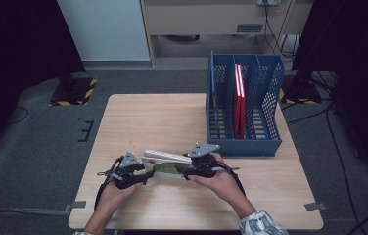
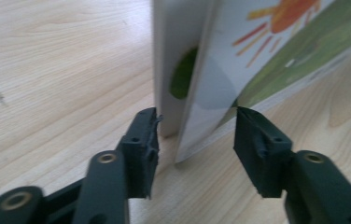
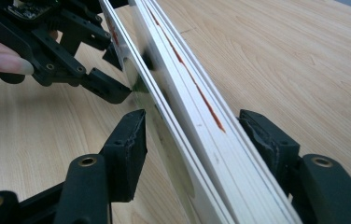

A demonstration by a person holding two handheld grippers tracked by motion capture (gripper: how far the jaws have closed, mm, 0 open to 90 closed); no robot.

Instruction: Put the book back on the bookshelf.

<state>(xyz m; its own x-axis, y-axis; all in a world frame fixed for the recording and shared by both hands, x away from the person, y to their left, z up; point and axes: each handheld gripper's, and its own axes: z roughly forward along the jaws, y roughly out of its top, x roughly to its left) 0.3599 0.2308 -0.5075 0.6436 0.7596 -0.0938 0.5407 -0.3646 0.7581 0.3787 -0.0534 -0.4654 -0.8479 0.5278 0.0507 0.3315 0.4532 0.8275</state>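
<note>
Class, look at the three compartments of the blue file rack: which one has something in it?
The middle compartment of the blue file rack: red books stand upright there.

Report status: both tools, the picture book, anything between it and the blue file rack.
Left tool open around picture book. Right tool straddles it, grip unclear. Path to blue file rack clear.

Book (image 3: pixel 197 121) — far end cropped

Room dim at 9 and 3 o'clock; table (image 1: pixel 182 117) evenly lit from above, shadows soft. High view grainy. Gripper views: book (image 2: pixel 239 60) blurred close up, glare on cover.
</note>
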